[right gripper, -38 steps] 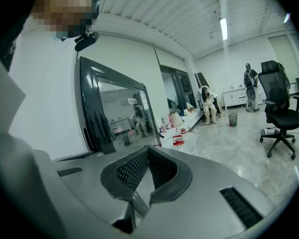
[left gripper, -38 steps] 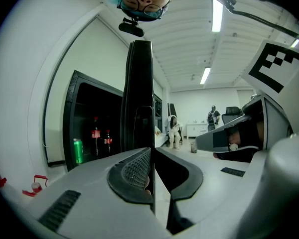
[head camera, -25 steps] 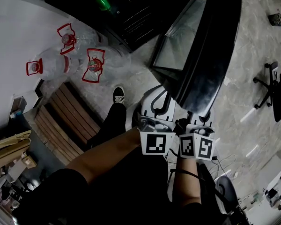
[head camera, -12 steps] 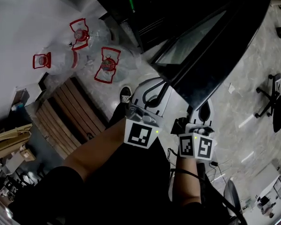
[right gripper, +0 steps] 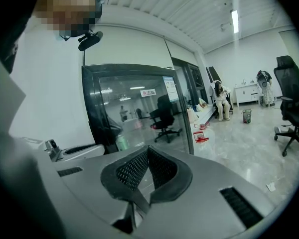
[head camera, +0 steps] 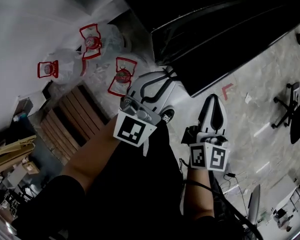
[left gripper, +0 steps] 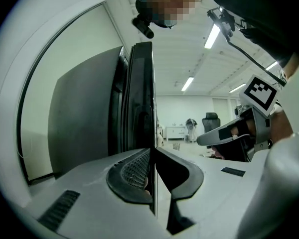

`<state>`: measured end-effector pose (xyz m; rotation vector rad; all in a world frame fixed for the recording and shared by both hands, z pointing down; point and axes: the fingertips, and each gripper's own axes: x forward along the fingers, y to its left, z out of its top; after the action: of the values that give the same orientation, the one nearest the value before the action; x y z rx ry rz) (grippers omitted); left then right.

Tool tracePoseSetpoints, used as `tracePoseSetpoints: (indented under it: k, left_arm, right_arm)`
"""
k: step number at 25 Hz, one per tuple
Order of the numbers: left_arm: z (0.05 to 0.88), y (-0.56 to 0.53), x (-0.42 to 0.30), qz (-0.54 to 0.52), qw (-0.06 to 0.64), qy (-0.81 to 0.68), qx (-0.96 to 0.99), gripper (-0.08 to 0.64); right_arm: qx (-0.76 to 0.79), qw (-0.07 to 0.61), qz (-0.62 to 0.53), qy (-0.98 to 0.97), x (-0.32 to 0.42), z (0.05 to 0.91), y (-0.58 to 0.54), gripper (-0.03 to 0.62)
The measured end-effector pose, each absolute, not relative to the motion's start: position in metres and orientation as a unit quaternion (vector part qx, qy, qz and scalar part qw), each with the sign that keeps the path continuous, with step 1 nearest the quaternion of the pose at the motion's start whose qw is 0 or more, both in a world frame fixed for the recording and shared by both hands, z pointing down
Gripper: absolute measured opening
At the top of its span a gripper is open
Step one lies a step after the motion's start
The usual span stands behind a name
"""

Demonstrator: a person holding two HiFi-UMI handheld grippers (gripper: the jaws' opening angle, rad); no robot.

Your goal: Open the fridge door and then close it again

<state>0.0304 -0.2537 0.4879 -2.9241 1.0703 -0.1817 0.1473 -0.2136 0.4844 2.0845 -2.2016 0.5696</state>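
Fridge: a dark cabinet fills the top of the head view, and its grey side wall (left gripper: 79, 118) stands at the left of the left gripper view.
Fridge door: the glass-fronted fridge door (head camera: 230, 34) lies close along the cabinet front. No view settles whether it is fully seated. Its long axis is upright.
Door as each gripper sees it: the left gripper view catches it edge-on (left gripper: 141, 83), a thin dark strip rising straight up from the jaws. The right gripper view looks onto its glass face (right gripper: 134, 108) from further out.
Left gripper: the left gripper (head camera: 157, 79) is at the door's free corner and is the nearer tool by a clear margin. Its jaws are pressed together with nothing between them (left gripper: 153, 153), and the door edge is dead ahead on their line.
Right gripper: the right gripper (head camera: 213, 101) hangs off the door, out over the floor. Its jaws are also closed and empty (right gripper: 148, 152).
Deciding relation: the door's free edge lies directly in front of the left jaws, so any last push to seat it, or a check that it has latched, probably falls to the left gripper.
Green can: a green can (right gripper: 121, 142) shows behind the glass.
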Motion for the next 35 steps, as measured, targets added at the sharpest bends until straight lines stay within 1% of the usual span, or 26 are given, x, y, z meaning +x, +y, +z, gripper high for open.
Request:
tracePoseSetpoints:
  k: [6,13,18,21,25,27,30,35]
  left_arm:
    - [0.492,-0.271,0.018,-0.059,0.002,0.328,-0.943,0.04]
    - [0.488,-0.271,0.017,-0.054,0.009,0.34,-0.939,0.041]
    - [0.48,-0.266,0.009,-0.055,-0.021,0.378,-0.924,0.04]
    - [0.457,-0.249,-0.003,-0.047,-0.007,0.39,-0.92,0.031]
    - [0.412,-0.215,-0.018,-0.034,-0.029,0.403,-0.914,0.017]
    - [0.384,-0.198,-0.02,-0.031,-0.029,0.399,-0.916,0.009]
    - [0.346,-0.176,-0.021,-0.016,-0.049,0.391,-0.919,0.008]
    - [0.299,-0.145,-0.018,-0.008,-0.046,0.368,-0.929,0.008]
  right_arm:
    - [0.682,0.027,0.182,-0.708,0.136,0.484,-0.228,0.015]
    - [0.684,0.018,0.168,-0.71,0.128,0.468,-0.223,0.015]
    - [0.664,0.002,0.16,-0.73,0.107,0.432,-0.209,0.015]
    - [0.641,-0.001,0.157,-0.752,0.085,0.402,-0.194,0.015]
    - [0.608,-0.003,0.149,-0.78,0.063,0.362,-0.169,0.015]
    - [0.593,-0.008,0.145,-0.792,0.058,0.342,-0.157,0.015]
    - [0.576,-0.01,0.131,-0.807,0.054,0.315,-0.144,0.015]
    - [0.569,0.008,0.105,-0.815,0.054,0.283,-0.127,0.015]
